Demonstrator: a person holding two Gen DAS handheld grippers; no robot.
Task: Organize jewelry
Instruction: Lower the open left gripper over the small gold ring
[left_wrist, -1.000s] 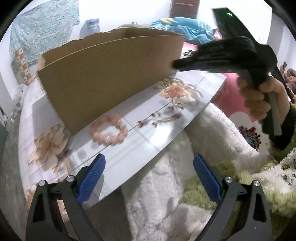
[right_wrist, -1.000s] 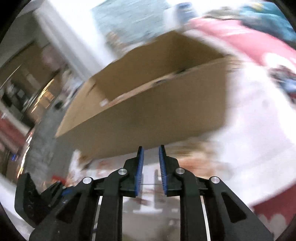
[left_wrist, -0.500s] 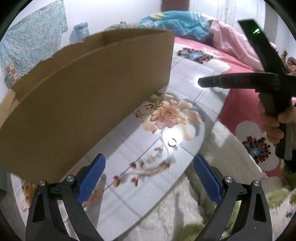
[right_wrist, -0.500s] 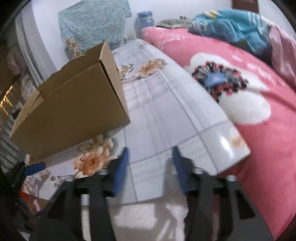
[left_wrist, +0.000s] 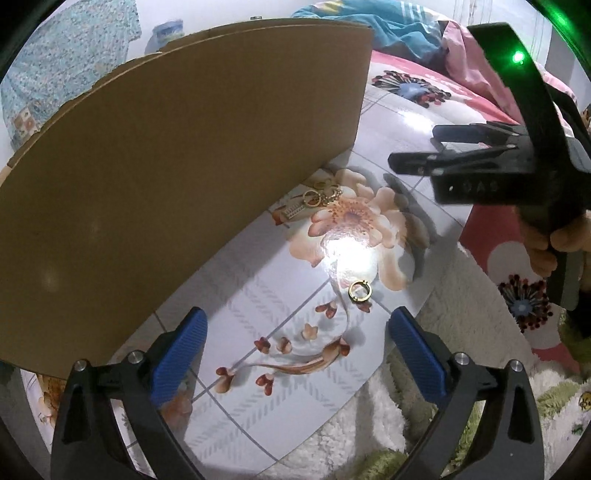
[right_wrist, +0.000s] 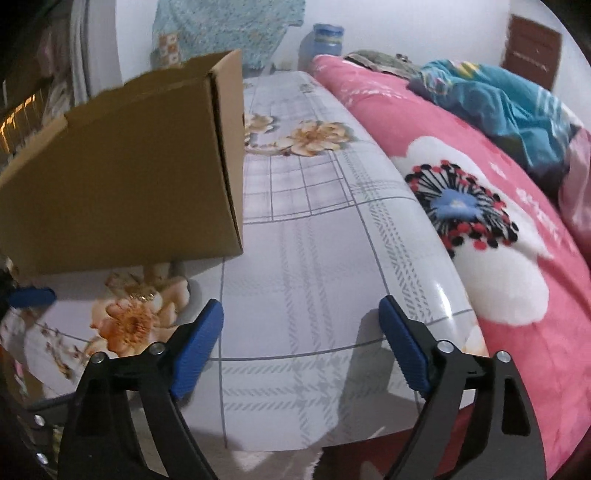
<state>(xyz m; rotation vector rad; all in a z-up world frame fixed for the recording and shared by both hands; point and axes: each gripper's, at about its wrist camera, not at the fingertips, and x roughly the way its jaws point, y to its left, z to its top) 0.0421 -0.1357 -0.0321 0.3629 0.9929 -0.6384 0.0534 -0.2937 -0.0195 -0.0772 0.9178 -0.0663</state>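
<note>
cardboard box (left_wrist: 177, 177) fills the left side of the left wrist view, standing on the counter (left_wrist: 258, 295) with the flower print. close to the box's lower right corner lies a small heap of gold jewelry (left_wrist: 317, 197), it looks like hoop earrings and a chain, but it is too small to be sure. more to the right, a single gold ring (left_wrist: 359, 291) lies on the counter near a bright light reflection, well apart from the heap. the left gripper (left_wrist: 295, 350) hangs above the counter with the jaws released and wide, the ring just beyond them. at the right edge the right gripper (left_wrist: 417, 151) is seen from the side, above the counter. in the right wrist view the box (right_wrist: 122, 177) is at the left, and the right gripper (right_wrist: 301, 354) has its jaws released, nothing between them, over the bare counter (right_wrist: 314, 258). beside the counter at the right is a bed with a pink blanket (right_wrist: 480, 221).
</note>
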